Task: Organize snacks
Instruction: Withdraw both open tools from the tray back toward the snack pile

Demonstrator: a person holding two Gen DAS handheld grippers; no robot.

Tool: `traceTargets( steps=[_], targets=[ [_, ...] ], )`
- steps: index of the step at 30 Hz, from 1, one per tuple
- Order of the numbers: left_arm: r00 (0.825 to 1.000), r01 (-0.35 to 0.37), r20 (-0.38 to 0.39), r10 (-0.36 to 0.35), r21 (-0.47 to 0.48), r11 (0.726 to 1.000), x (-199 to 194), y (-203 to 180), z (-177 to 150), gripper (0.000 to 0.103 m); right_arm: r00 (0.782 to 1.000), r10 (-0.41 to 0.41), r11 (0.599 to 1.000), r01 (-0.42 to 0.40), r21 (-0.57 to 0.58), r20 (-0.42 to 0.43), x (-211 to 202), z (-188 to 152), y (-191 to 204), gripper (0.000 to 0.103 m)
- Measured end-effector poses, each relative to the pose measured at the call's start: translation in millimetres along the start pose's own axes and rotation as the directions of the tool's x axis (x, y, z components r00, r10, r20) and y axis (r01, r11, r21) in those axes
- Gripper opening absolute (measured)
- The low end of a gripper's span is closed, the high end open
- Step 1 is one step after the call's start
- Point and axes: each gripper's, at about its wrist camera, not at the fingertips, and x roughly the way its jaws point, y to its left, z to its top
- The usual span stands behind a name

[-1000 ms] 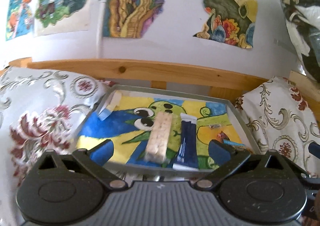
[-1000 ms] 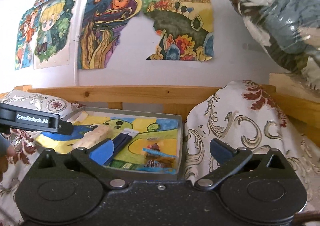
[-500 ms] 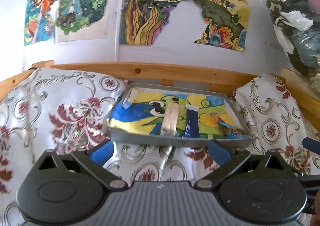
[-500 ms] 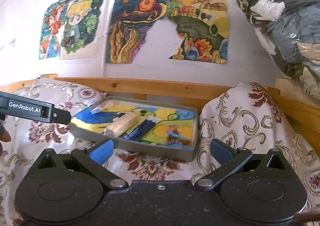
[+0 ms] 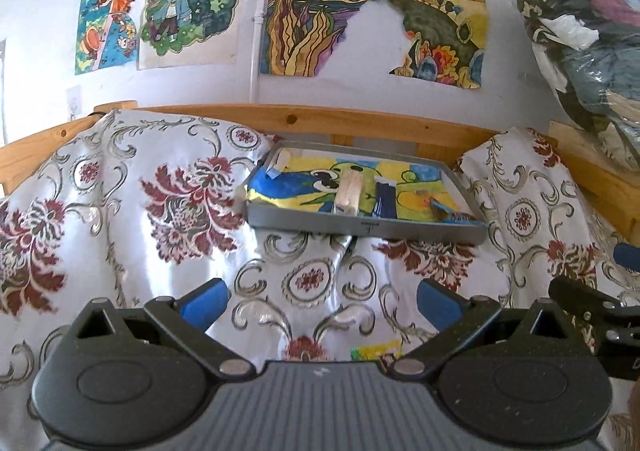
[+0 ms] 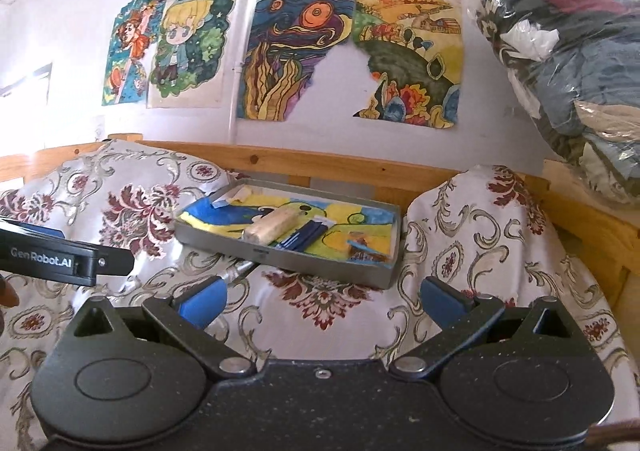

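Snack bars point(image 5: 349, 193) lengthwise toward tray's point(image 5: 360, 228) front wall

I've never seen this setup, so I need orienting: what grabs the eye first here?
The bright cartoon drawings taped across the white wall stand out first. Below them, a grey tray lined with a colourful picture sits on the floral cloth, holding a pale snack bar and a dark blue packet.

Glossy satin-like cloth point(image 5: 192, 211) with woven florals; matt grey metal tray point(image 5: 360, 228); smooth knotted wood rail point(image 5: 320, 119); matt paper drawings point(image 5: 320, 3); crinkly clear plastic bag point(image 6: 580, 71).
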Motion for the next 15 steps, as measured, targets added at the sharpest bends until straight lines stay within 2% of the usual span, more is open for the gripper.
traceTargets(
  steps=[7, 15],
  targets=[
    [1.000, 0.000, -0.026, -0.001, -0.023, 1.000, -8.9, 3.0, -17.9, 0.102, 0.999, 0.010, 1.000, -0.011, -0.018, -0.053, -22.7, -12.8, 9.3, 0.102],
    [0.998, -0.008, -0.069, 0.008, -0.001, 1.000, -16.2, 5.6, -36.1, 0.102, 0.995, 0.008, 1.000, -0.008, -0.006, -0.096, -38.2, -21.7, 12.0, 0.102]
  ],
)
